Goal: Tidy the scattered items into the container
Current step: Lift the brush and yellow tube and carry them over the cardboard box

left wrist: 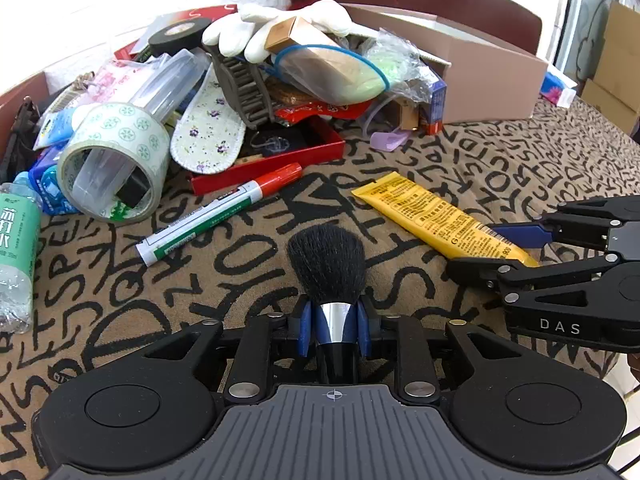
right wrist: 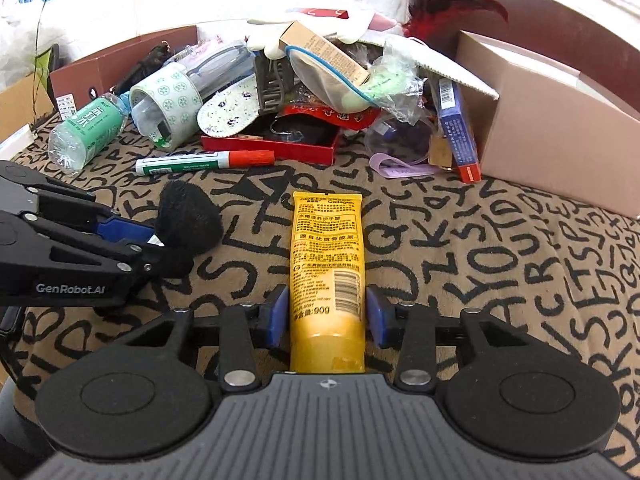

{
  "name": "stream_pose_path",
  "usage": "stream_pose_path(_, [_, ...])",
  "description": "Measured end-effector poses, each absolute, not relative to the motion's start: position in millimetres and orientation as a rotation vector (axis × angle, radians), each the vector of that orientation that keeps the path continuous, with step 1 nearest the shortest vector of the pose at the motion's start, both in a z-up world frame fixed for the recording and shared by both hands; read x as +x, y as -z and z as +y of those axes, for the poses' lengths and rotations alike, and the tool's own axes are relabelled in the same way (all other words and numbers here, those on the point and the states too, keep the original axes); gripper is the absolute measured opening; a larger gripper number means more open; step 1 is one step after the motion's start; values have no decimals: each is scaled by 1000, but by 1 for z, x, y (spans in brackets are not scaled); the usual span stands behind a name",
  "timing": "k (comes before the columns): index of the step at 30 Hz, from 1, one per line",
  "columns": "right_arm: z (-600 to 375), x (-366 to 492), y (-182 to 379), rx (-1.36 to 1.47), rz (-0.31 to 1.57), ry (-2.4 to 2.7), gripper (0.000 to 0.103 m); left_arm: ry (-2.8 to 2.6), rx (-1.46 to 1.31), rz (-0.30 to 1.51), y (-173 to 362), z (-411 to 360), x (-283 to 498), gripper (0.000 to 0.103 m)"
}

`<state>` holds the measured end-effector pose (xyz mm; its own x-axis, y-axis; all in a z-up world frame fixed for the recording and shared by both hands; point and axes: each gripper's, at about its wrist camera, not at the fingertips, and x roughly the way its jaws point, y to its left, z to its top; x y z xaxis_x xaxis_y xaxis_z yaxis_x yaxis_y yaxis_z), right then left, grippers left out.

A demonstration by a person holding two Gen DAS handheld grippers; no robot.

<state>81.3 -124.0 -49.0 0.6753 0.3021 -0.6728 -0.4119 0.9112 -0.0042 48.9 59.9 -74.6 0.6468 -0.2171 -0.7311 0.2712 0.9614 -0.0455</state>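
My left gripper [left wrist: 335, 326] is shut on the silver ferrule of a black makeup brush [left wrist: 327, 258], bristles pointing ahead; it also shows in the right wrist view [right wrist: 186, 220]. My right gripper [right wrist: 326, 314] has its blue pads on both sides of a yellow hand-cream tube [right wrist: 328, 264] lying on the patterned cloth, with a small gap on the right side. The tube also shows in the left wrist view [left wrist: 436, 216]. A pink cardboard box [right wrist: 560, 136] stands at the back right. A red-capped marker [right wrist: 204, 162] lies on the cloth.
A heap lies at the back: a tape roll [left wrist: 116, 160], a green-labelled bottle [left wrist: 16, 252], a red tray [left wrist: 272, 164], a floral insole [left wrist: 210, 132], white gloves [left wrist: 256, 28], a blue carton [right wrist: 458, 128]. A brown box wall [right wrist: 132, 60] stands behind.
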Motion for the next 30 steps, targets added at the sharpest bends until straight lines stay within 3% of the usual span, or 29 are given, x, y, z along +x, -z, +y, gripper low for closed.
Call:
stream_pose_path(2, [-124, 83, 49, -159, 730, -405, 46, 279, 68, 819, 75, 60, 49, 32])
stream_pose_path(5, [-123, 87, 49, -149, 742, -406, 46, 279, 79, 815, 75, 59, 48, 37])
stream_pose_path(12, [-120, 91, 51, -160, 744, -408, 46, 270, 108, 812, 76, 53, 51, 20])
stream_pose_path(30, [-155, 80, 16, -41, 671, -446, 45, 381, 73, 742, 28, 26, 76, 18])
